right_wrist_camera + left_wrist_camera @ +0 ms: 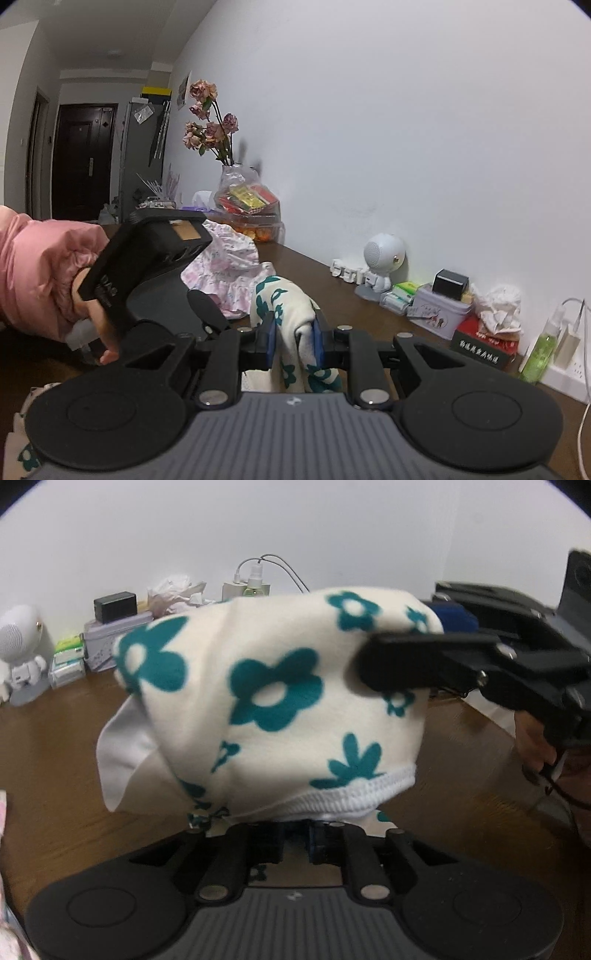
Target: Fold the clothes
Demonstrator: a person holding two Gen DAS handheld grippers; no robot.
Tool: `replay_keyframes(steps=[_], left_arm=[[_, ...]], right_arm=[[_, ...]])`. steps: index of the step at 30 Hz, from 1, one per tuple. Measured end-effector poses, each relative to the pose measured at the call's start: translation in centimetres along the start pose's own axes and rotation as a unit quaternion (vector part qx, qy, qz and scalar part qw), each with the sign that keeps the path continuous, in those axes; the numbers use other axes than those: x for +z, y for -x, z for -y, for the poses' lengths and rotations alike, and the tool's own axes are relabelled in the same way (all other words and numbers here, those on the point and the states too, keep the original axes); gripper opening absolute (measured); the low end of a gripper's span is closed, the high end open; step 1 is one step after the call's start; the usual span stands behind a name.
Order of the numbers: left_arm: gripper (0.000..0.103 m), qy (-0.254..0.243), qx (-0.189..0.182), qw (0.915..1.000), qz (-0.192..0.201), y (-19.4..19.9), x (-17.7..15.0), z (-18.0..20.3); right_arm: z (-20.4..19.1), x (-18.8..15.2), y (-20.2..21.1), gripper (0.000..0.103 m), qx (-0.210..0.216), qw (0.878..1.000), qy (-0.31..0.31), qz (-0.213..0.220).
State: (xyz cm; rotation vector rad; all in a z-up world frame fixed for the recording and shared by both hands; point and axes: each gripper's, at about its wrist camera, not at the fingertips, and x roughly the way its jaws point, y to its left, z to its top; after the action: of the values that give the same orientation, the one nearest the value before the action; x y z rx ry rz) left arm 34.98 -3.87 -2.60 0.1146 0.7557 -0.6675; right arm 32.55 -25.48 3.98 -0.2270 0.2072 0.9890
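A cream garment (273, 701) printed with teal flowers hangs bunched above the brown table (66, 746). My right gripper (369, 664) reaches in from the right and pinches its upper right part. In the right wrist view that gripper (294, 339) is shut, with a fold of the garment (291, 314) squeezed between its blue pads. My left gripper (297, 830) sits just under the garment's white stitched hem, which drapes over its fingertips and hides the gap. More flowered cloth shows beneath its fingers. A hand (99, 325) in a pink sleeve (37, 266) holds the left gripper.
A pink floral garment (225, 269) lies further down the table. Along the wall stand a white robot-shaped speaker (22, 646), a lilac tin (110, 642), a red tissue box (484, 343), a green bottle (539, 350), chargers and a vase of dried flowers (236, 177).
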Motion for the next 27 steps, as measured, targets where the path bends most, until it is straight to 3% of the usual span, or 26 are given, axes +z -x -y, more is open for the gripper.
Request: replay_keyframes(steps=[3, 5, 11, 16, 19, 25, 26, 27], left_arm=[[0.042, 0.018, -0.019, 0.9996, -0.012, 1.3, -0.4, -0.2], [0.046, 0.022, -0.034, 0.9990, -0.018, 3.2, -1.2, -0.4], [0.046, 0.050, -0.088, 0.9949, 0.002, 10.6, -4.0, -2.5], [0.046, 0.087, -0.057, 0.9926, 0.062, 14.5, -4.4, -4.6], [0.047, 0.100, -0.051, 0.9900, 0.086, 14.7, -3.3, -5.2], [0.043, 0.093, -0.085, 0.9885, 0.084, 10.6, -0.7, -4.3], [0.037, 0.085, -0.087, 0.9894, 0.078, 10.0, -0.6, -3.6], [0.025, 0.074, -0.086, 0.9914, 0.065, 9.1, -0.6, -2.9]], right_arm=[[-0.7, -0.1, 0.4, 0.018, 0.004, 1.000, 0.013, -0.001], [-1.0, -0.3, 0.5, 0.018, 0.009, 1.000, 0.017, -0.003], [-3.2, -1.0, 1.4, 0.018, 0.037, 0.998, 0.043, -0.022], [-5.2, -2.6, 2.3, 0.018, 0.053, 0.996, 0.053, -0.047], [-6.3, -3.4, 2.7, 0.018, 0.058, 0.994, 0.062, -0.063], [-7.7, -4.1, 2.9, 0.019, 0.061, 0.991, 0.085, -0.088], [-7.9, -4.2, 2.8, 0.019, 0.061, 0.990, 0.090, -0.092], [-8.1, -4.2, 2.7, 0.019, 0.062, 0.989, 0.094, -0.095]])
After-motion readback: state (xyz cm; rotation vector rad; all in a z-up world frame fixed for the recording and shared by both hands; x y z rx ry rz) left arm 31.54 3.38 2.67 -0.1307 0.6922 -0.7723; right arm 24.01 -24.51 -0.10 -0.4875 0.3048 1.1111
